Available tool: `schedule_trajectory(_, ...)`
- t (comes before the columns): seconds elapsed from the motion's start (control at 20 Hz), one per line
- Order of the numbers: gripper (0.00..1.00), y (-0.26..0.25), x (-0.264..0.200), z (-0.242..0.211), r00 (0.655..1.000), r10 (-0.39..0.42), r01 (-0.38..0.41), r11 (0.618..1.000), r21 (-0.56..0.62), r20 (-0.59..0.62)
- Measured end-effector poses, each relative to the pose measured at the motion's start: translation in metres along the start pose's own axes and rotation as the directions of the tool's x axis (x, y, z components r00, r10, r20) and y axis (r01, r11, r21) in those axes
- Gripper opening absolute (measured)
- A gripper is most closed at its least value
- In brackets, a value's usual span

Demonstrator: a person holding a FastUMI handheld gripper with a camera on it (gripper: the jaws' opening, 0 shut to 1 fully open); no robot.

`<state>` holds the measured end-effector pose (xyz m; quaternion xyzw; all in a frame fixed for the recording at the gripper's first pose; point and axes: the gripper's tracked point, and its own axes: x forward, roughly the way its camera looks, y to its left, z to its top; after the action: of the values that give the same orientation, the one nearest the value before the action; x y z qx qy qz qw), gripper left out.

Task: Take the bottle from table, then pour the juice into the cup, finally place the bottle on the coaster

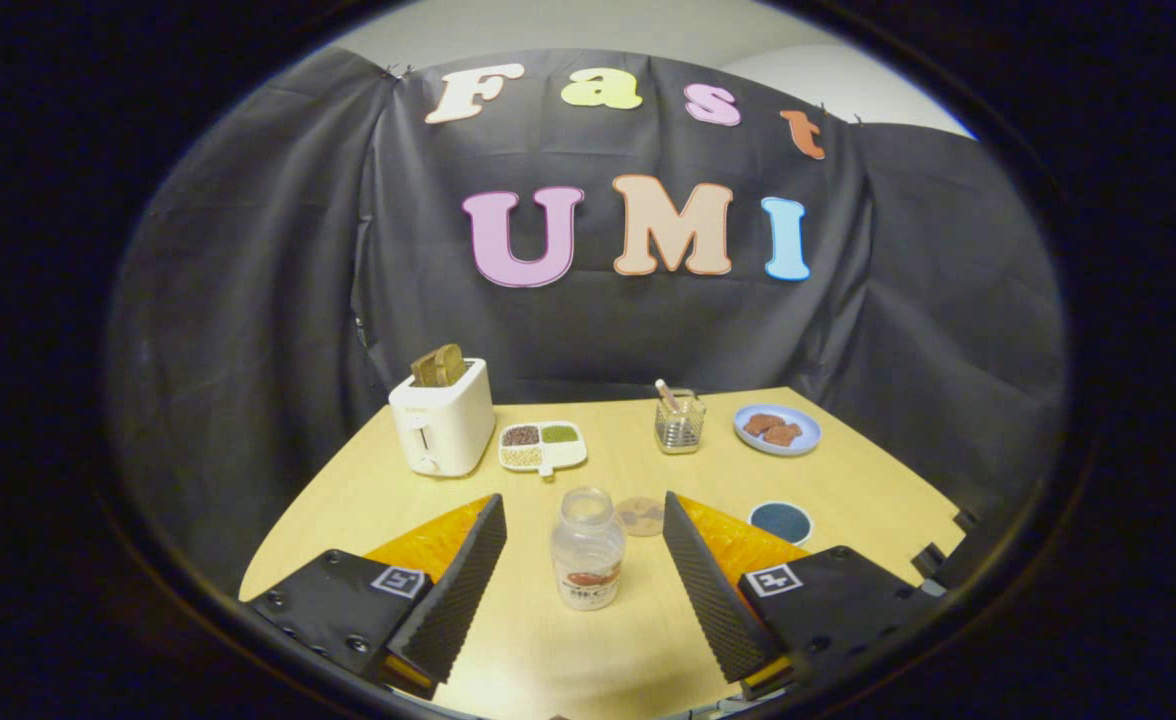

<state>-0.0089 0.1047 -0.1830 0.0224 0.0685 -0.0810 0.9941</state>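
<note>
- Gripper (pixel 584 512) was wide open, holding nothing; both fingers (pixel 463 590) stood clear of everything.
- Bottle (pixel 588 548) stood upright on the table (pixel 538 650), between the two fingers and roughly centred in the gap, touching neither. No cap on it, mouth open. Clear body with a label low down; liquid level could not be read.
- Small round brownish disc (pixel 639 516) lay flat just behind the bottle, close beside the right finger's tip. Could be the coaster; could not confirm.
- Second round disc, dark blue with a pale rim (pixel 781 521), lay flat on the table beyond the right finger, well apart from the bottle.
- Clear glass cup (pixel 680 422) with a stick-like item standing in it sat further back, beyond the right fingertip.
- Blue plate (pixel 777 429) with brown pieces on it sat beside the cup, on its right, near the table's far edge.
- White toaster (pixel 442 417) with a slice of toast sticking up stood at the far left of the table.
- White divided dish (pixel 543 446) with grains or beans in separate compartments lay just right of the toaster, apart from the bottle.
</note>
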Motion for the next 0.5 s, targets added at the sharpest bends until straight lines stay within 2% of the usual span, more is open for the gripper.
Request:
schedule_trajectory(0.3,0.99,-0.005,0.031,-0.055,0.996,-0.063,0.061,0.998,-0.025,-0.069)
schedule_trajectory(0.5,0.99,-0.006,0.054,-0.085,0.992,-0.076,0.074,0.997,-0.019,-0.104)
